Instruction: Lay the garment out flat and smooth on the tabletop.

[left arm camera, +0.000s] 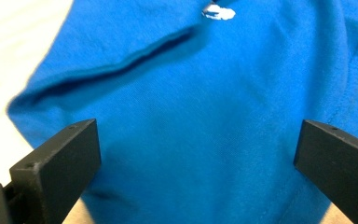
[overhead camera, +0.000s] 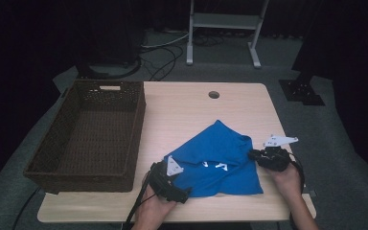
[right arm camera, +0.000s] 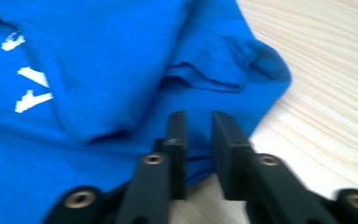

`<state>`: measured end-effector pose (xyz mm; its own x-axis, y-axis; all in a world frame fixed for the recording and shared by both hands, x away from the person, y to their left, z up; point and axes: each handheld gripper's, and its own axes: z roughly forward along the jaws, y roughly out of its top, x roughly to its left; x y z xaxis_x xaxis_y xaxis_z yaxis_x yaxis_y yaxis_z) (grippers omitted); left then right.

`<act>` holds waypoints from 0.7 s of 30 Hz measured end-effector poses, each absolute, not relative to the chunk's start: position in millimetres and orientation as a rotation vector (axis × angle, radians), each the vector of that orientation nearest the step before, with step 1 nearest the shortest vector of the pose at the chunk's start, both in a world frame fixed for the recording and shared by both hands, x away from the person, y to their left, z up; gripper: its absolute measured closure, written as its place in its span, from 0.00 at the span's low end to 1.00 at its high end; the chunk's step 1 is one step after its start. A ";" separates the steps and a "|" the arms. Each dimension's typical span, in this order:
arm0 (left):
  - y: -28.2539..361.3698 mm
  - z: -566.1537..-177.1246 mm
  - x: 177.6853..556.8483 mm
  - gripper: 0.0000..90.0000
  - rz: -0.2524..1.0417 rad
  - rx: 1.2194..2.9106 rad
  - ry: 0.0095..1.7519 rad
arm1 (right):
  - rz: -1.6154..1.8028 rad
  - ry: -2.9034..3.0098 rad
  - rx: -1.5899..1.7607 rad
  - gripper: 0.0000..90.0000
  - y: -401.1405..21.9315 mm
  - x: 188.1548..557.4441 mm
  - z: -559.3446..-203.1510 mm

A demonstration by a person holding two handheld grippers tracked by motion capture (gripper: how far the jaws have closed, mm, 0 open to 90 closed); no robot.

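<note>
Pale wooden table (overhead camera: 187,115) bearing blue T-shirt (overhead camera: 218,158) lower centre, left gripper (left arm camera: 196,154) gaping wide over cloth, right gripper (right arm camera: 199,135) standing slightly parted, gripping nothing.

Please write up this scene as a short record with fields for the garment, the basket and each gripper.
garment: blue shirt with white print, loosely folded on the table
basket: brown wicker basket at the table's left side, nothing visible inside
left gripper: jaws wide open, over the shirt's near left edge
right gripper: jaws narrowly apart at the shirt's right edge, no cloth visible between them
</note>
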<state>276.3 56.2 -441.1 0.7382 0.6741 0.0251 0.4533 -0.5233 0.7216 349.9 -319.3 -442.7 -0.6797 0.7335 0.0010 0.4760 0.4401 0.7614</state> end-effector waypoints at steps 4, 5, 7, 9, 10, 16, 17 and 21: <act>58.2 -434.8 281.8 0.00 0.370 2.207 0.815 | 1.135 2.388 0.980 0.56 -316.5 347.9 -441.8; 58.0 -434.3 283.7 0.00 0.365 2.212 0.810 | 1.150 2.396 0.959 0.52 -316.9 348.1 -441.6; 57.5 -434.1 287.7 0.00 0.358 2.223 0.805 | 1.165 2.420 0.930 0.43 -317.9 348.3 -442.5; 56.7 -434.4 291.8 0.00 0.347 2.234 0.796 | 1.161 2.457 0.898 0.35 -318.5 349.1 -444.0; 55.8 -434.9 293.3 0.00 0.344 2.236 0.795 | 1.164 2.474 0.885 0.32 -318.6 349.4 -444.4; 51.2 -439.8 300.9 0.00 0.343 2.290 0.795 | 1.139 2.560 0.803 0.17 -314.0 349.5 -445.0; 51.0 -440.6 301.6 0.00 0.340 2.298 0.795 | 1.128 2.569 0.789 0.15 -312.6 349.0 -445.3; 51.7 -440.8 301.5 0.00 0.330 2.296 0.805 | 1.106 2.583 0.749 0.11 -309.1 347.6 -446.2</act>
<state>301.5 51.7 -440.8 0.7771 0.6292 0.0151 0.4588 -0.5827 0.6708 347.6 -309.1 -446.2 -0.8418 0.5396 -0.0127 0.3633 0.5838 0.7261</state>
